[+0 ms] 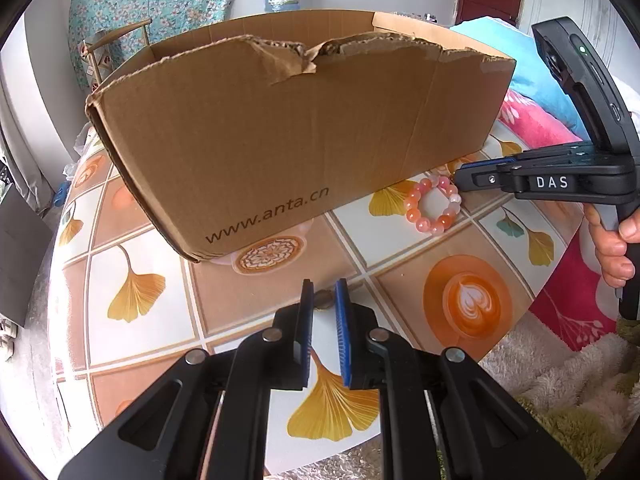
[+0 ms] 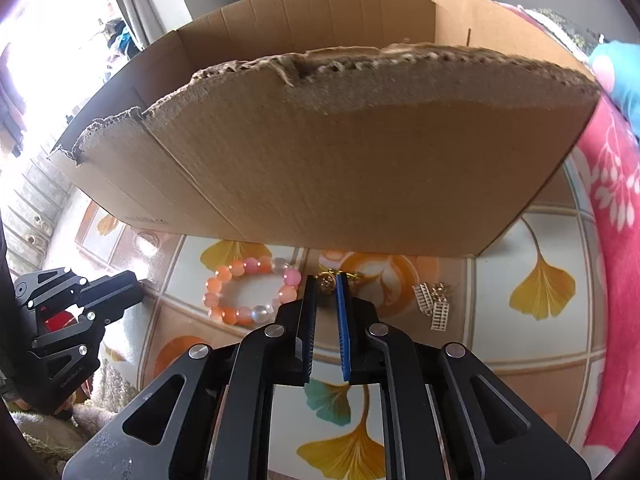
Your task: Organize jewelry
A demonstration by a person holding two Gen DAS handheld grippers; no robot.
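A pink and orange bead bracelet point(image 1: 433, 209) lies on the table in front of the torn cardboard box point(image 1: 280, 132); it also shows in the right wrist view point(image 2: 250, 295). My right gripper point(image 2: 326, 286) has its jaws narrowly apart around a small gold trinket point(image 2: 325, 282) next to the bracelet; whether they grip it I cannot tell. The right gripper also shows in the left wrist view point(image 1: 466, 179). A pair of gold ladder earrings point(image 2: 434, 304) lies to its right. My left gripper point(image 1: 324, 292) is slightly open and empty above the table, with a small dark spot point(image 1: 323, 301) between its tips.
The box point(image 2: 340, 160) is open-topped and stands close behind the jewelry. The tablecloth point(image 1: 400, 240) has ginkgo leaf and coffee prints. A pink floral blanket point(image 2: 612, 208) lies at the right; a shaggy rug point(image 1: 560, 380) lies below the table edge.
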